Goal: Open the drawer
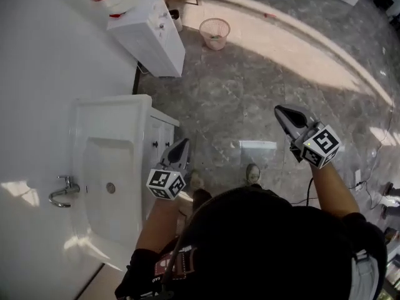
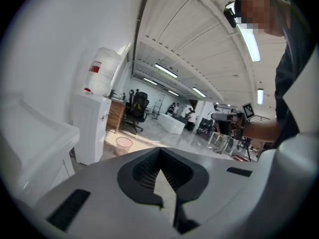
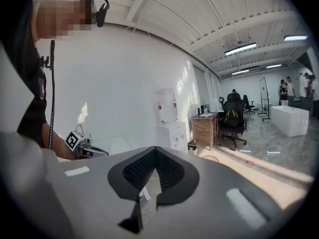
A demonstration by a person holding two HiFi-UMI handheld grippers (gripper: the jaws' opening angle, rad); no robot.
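A white sink vanity (image 1: 139, 105) stands against the left wall. Its cabinet front (image 1: 161, 130) faces the floor space and carries small dark knobs (image 1: 155, 144); I cannot tell which panel is the drawer. My left gripper (image 1: 183, 144) hovers just right of that front, jaws shut and empty, apart from the knobs. In the left gripper view my left gripper (image 2: 160, 153) points past the vanity's edge (image 2: 37, 128) into the room. My right gripper (image 1: 279, 110) is out over the floor, far from the vanity, shut with nothing in it. In its own view my right gripper (image 3: 155, 151) faces the white wall.
A white water dispenser (image 1: 150, 33) stands beyond the vanity, a pink mesh wastebasket (image 1: 214, 33) to its right. The basin has a chrome tap (image 1: 62, 191). Grey marbled floor (image 1: 250, 86) stretches to the right. My shoes (image 1: 252, 174) stand beside the vanity. Cables (image 1: 375, 195) lie at the far right.
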